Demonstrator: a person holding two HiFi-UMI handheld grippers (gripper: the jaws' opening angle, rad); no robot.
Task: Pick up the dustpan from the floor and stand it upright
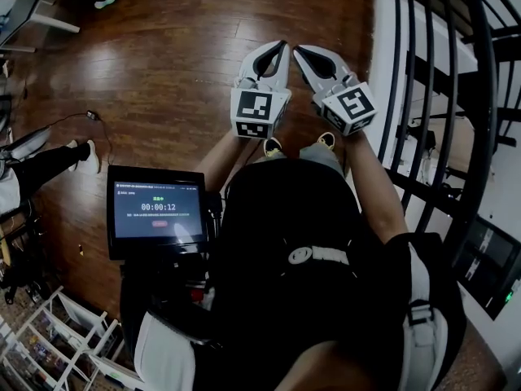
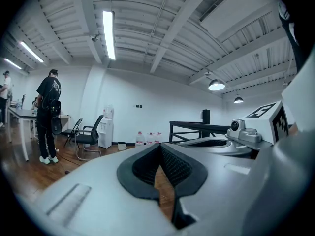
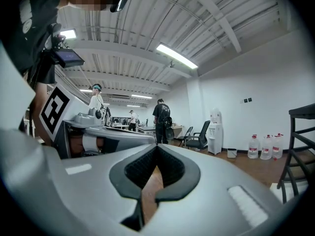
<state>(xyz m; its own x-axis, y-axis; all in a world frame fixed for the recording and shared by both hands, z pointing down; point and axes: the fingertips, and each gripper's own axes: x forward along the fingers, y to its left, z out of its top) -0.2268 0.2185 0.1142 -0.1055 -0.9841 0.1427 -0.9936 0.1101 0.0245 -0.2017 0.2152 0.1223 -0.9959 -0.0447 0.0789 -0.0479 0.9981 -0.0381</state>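
No dustpan shows in any view. In the head view my left gripper (image 1: 283, 46) and right gripper (image 1: 296, 50) are held side by side over the wooden floor (image 1: 163, 63), both pointing away from me. The left gripper (image 2: 160, 144) has its black pads meeting at the tips with nothing between them. The right gripper (image 3: 156, 146) looks the same, tips touching and empty. Each gripper's marker cube shows in the other's view.
A tablet screen (image 1: 156, 210) hangs at my chest. A black railing (image 1: 456, 96) runs along the right, a white rack (image 1: 57, 332) stands lower left. Someone's legs (image 1: 49, 161) and a cable (image 1: 92, 115) are on the left. Ahead are a standing person (image 2: 48, 117), an office chair (image 2: 88, 135), a water dispenser (image 2: 107, 127) and water bottles (image 3: 266, 146).
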